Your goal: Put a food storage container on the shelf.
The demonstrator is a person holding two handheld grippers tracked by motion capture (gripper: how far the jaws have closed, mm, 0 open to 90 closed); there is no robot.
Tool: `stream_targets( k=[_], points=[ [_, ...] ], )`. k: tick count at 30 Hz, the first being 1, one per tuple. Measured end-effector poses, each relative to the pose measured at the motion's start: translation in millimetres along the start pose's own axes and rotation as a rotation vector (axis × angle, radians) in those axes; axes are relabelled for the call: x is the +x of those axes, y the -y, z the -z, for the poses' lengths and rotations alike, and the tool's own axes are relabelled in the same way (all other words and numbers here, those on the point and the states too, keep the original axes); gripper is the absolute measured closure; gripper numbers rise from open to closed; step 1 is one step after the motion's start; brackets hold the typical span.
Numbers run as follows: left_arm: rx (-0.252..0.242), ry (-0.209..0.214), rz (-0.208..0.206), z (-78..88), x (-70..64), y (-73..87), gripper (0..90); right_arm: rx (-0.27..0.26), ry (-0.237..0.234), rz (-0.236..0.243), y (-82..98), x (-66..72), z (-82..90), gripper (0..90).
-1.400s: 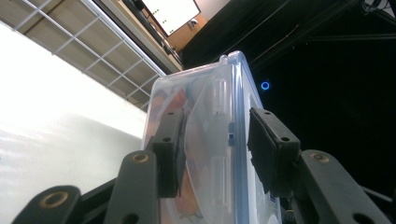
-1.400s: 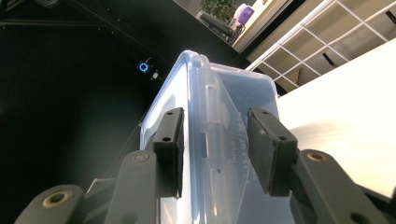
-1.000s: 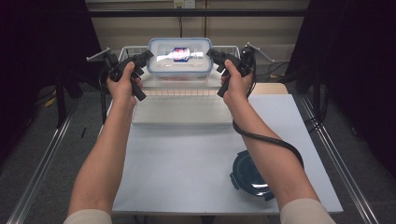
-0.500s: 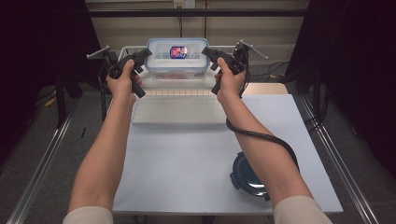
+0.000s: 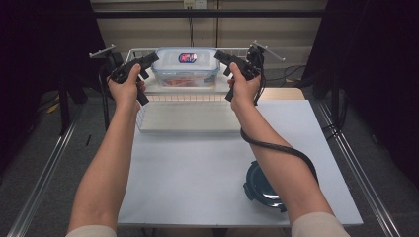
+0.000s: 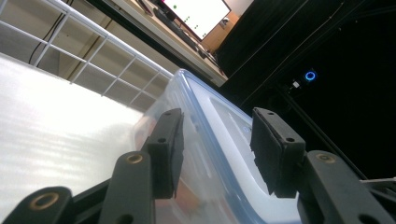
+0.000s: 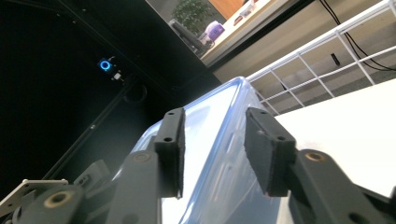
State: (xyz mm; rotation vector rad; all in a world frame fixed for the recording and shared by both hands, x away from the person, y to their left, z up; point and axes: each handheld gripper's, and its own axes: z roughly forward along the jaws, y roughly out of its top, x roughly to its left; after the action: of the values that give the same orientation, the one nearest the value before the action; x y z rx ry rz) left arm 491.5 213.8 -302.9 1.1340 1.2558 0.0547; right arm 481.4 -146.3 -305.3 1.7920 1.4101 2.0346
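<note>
A white table (image 5: 197, 173) bears a wire rack (image 5: 188, 116) and, near its front edge, seemingly a dark lid (image 5: 262, 185).

A dark round lid (image 5: 264, 185) lies on the white tabletop (image 5: 197, 168) near its front right corner. A white wire rack (image 5: 148, 106) stands along the tabletop's far edge.

No legible text anywhere.

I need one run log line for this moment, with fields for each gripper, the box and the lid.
left gripper: at box end | right gripper: at other end, jaws just closing | box: in rack | lid: on table
</note>
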Motion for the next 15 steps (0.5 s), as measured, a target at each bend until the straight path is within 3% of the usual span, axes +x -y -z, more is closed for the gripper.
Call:
stream_targets(
  k=[7, 12, 13, 15],
  points=[
    [-0.016, -0.007, -0.021, 21.9, -7.8, 8.4, 57.6, 0.020, -0.036, 0.003, 9.9, 1.4, 20.9, 69.0],
    [-0.029, -0.008, -0.027, 38.8, -11.0, 15.2, 67.4, 0.030, -0.049, 0.003, 18.8, 3.6, 33.9, 76.2],
    [-0.016, -0.009, -0.031, 40.9, -11.3, 16.6, 71.9, 0.031, -0.075, -0.001, 21.2, 4.5, 37.4, 82.3],
    [0.001, -0.007, -0.026, 43.9, -10.1, 21.8, 75.8, 0.057, -0.081, 0.010, 25.6, 7.7, 41.8, 85.8]
  ],
)
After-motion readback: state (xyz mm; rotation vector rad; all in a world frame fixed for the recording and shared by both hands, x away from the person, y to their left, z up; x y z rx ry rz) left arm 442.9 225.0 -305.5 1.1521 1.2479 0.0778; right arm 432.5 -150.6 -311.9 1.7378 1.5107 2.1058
